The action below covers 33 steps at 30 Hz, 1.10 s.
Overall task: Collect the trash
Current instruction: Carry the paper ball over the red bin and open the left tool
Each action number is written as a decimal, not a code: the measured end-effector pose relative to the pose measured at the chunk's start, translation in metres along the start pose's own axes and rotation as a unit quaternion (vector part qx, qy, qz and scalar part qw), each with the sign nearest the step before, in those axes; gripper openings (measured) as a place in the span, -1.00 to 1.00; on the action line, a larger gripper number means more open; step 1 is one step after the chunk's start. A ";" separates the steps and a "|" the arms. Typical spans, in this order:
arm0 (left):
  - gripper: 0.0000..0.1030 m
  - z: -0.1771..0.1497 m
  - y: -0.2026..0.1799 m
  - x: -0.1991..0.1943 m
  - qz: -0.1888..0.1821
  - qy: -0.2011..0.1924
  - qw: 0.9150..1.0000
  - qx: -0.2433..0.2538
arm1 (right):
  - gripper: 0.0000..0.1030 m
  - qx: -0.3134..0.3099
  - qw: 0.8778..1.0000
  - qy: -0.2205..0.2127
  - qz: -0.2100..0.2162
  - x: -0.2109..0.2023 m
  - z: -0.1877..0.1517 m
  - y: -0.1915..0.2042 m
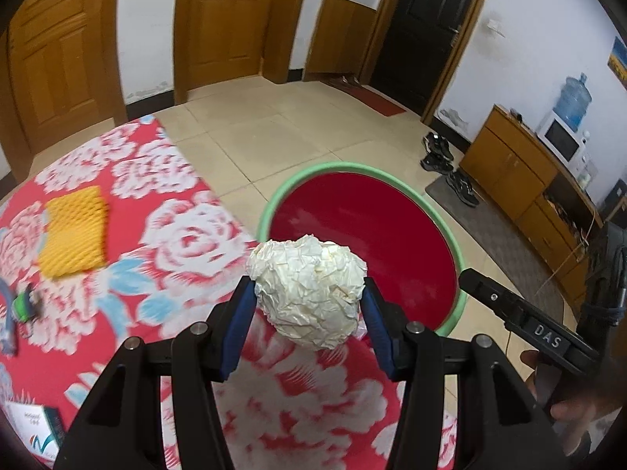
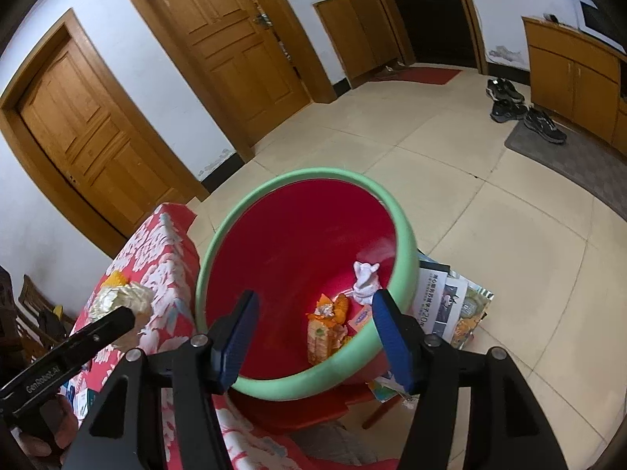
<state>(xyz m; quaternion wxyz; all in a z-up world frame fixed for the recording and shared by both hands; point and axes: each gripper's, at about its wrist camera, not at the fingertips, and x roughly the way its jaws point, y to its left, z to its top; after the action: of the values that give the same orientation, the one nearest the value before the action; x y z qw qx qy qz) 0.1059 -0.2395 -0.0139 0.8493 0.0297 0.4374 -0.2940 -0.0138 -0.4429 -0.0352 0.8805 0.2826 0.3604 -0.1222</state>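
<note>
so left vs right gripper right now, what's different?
The left gripper is shut on the crumpled paper ball; the right gripper is open and holds nothing. Left sits above the floral tablecloth edge, right hangs above the red bin. Both have blue pads.

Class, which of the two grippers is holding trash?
The left gripper: a crumpled paper ball sits clamped between its blue pads. The right gripper is open, empty.

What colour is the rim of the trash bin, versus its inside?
The bin's rim is pale green; the inside is red. The right wrist view shows it best.
</note>
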 end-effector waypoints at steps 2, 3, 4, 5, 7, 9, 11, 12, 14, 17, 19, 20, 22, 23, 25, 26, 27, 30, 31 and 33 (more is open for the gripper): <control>0.05 0.002 -0.007 0.009 0.003 0.004 1.000 0.007 | 0.33 0.008 1.000 -0.001 0.001 0.000 0.001 -0.005; 0.05 0.003 -0.009 0.012 0.004 0.006 1.000 0.010 | 0.36 0.012 1.000 -0.001 0.002 0.000 0.002 -0.008; 0.05 0.005 -0.012 0.018 0.005 0.010 1.000 0.013 | 0.39 0.018 1.000 -0.001 0.004 0.000 0.002 -0.011; 0.05 0.007 -0.014 0.021 0.005 0.012 1.000 0.016 | 0.41 0.022 1.000 0.000 0.006 0.000 0.002 -0.013; 0.06 0.009 -0.018 0.027 0.006 0.016 1.000 0.019 | 0.44 0.029 1.000 0.002 0.007 0.001 0.002 -0.018; 0.12 0.012 -0.021 0.032 0.010 0.021 1.000 0.018 | 0.45 0.035 0.999 0.003 0.006 0.002 0.001 -0.023; 0.14 0.013 -0.022 0.038 0.011 0.030 0.999 0.011 | 0.45 0.039 0.999 0.004 0.007 0.003 0.002 -0.027; 0.16 0.012 -0.022 0.040 0.010 0.035 0.999 0.008 | 0.45 0.042 0.999 0.005 0.006 0.003 0.001 -0.029; 0.17 0.012 -0.022 0.044 0.007 0.040 0.999 0.004 | 0.45 0.045 0.999 0.005 0.006 0.004 0.001 -0.030; 0.23 0.011 -0.024 0.047 0.007 0.043 0.999 0.001 | 0.48 0.051 0.999 0.005 0.007 0.004 0.001 -0.033; 0.24 0.010 -0.024 0.048 0.004 0.043 0.999 -0.001 | 0.50 0.053 0.999 0.005 0.010 0.004 0.000 -0.034; 0.25 0.010 -0.024 0.048 0.003 0.042 0.999 -0.001 | 0.50 0.053 0.999 0.004 0.010 0.003 0.000 -0.034; 0.25 0.010 -0.023 0.045 0.003 0.038 0.999 -0.002 | 0.51 0.051 0.999 0.004 0.010 0.003 0.000 -0.034; 0.26 0.010 -0.022 0.044 0.003 0.037 0.999 -0.004 | 0.51 0.051 0.999 0.005 0.010 0.003 0.000 -0.033; 0.26 0.010 -0.019 0.040 0.000 0.035 0.999 -0.007 | 0.51 0.051 0.999 0.005 0.009 0.003 0.000 -0.033; 0.26 0.010 -0.016 0.038 -0.001 0.034 0.999 -0.008 | 0.52 0.051 0.999 0.005 0.009 0.003 -0.001 -0.033; 0.26 0.009 -0.015 0.035 -0.003 0.033 0.999 -0.009 | 0.52 0.050 0.999 0.005 0.009 0.003 -0.001 -0.033; 0.26 0.007 -0.009 0.027 -0.001 0.029 0.999 -0.012 | 0.61 0.049 0.999 0.007 0.013 0.004 -0.002 -0.030; 0.26 0.006 -0.007 0.024 0.001 0.028 1.000 -0.014 | 0.61 0.048 0.999 0.008 0.014 0.003 -0.002 -0.029; 0.26 0.005 -0.002 0.018 0.004 0.026 0.999 -0.020 | 0.61 0.046 0.999 0.008 0.016 0.003 -0.002 -0.026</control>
<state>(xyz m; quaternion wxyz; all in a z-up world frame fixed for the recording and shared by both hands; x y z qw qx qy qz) 0.1167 -0.2513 -0.0238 0.8395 0.0221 0.4647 -0.2809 -0.0239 -0.4626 -0.0492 0.8656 0.3296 0.3568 -0.1220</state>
